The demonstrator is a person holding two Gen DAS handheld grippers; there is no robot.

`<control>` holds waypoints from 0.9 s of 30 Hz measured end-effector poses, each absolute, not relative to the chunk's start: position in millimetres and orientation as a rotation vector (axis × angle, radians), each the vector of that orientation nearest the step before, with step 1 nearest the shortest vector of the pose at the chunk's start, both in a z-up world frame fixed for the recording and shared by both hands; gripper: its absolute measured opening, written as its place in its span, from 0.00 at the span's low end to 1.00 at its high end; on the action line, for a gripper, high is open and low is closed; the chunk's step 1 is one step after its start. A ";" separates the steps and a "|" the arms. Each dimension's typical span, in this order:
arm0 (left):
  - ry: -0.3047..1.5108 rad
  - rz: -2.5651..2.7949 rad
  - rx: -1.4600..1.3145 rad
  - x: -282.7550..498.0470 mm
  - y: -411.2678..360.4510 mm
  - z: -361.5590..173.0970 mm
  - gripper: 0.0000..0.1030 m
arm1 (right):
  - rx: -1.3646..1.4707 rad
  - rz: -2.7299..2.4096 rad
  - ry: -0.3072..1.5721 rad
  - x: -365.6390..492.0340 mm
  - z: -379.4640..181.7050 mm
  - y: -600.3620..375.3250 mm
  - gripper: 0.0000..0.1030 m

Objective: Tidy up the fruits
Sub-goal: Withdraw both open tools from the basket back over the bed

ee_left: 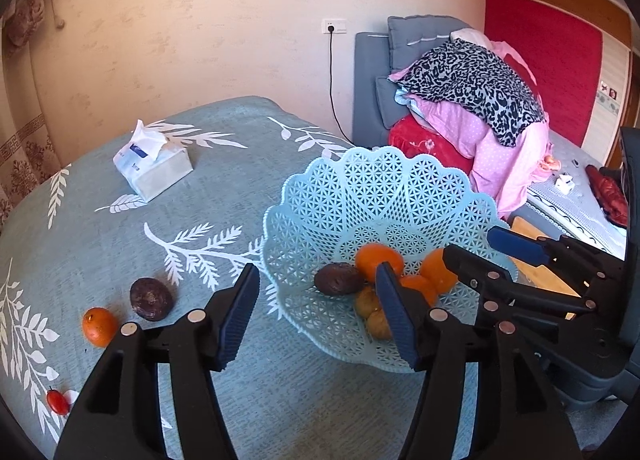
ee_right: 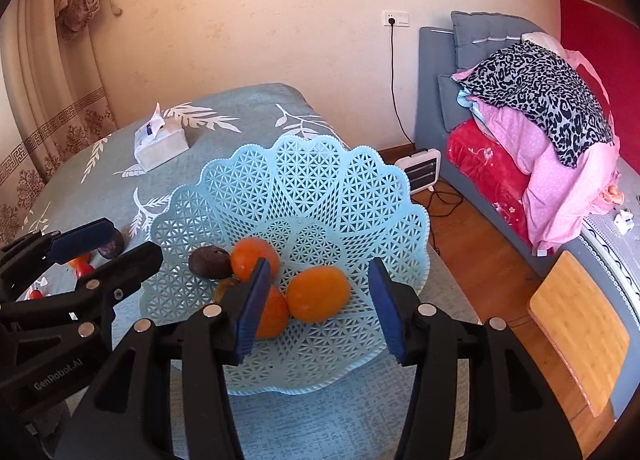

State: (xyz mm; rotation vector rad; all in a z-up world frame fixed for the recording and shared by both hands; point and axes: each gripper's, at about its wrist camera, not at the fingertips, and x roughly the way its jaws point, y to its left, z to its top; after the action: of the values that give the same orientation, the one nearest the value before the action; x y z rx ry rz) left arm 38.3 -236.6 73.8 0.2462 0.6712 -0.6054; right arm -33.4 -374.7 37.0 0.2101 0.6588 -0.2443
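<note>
Tablecloth [ee_left: 120,244]; basket [ee_right: 320,180] (fruit-filled) beyond jaws.

Four oranges [ee_left: 378,262], two passion fruits [ee_left: 338,279], two kiwis [ee_left: 366,302], one basket [ee_left: 360,188], one tomato [ee_left: 58,402]

A plain beige wall [ee_right: 260,20] stands behind a grey upholstered bed [ee_right: 436,92]; the wooden plank floor [ee_right: 472,252] is warm brown.
</note>
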 end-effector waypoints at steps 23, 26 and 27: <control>0.682 -0.398 0.166 52.1 -141.9 74.9 0.65 | 0.219 -0.106 0.644 -31.9 49.2 -335.8 0.51; 0.692 -0.358 0.154 60.6 -126.3 71.5 0.65 | 0.218 -0.092 0.648 -29.4 49.4 -330.3 0.51; 0.696 -0.343 0.150 63.4 -120.9 70.1 0.65 | 0.215 -0.089 0.649 -29.0 49.5 -328.5 0.51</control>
State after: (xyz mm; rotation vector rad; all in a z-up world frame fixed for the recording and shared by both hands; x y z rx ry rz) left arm 63.4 -120.9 70.1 0.1502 0.6962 -0.3433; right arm -29.0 -328.5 49.5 0.2153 0.6487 -0.0888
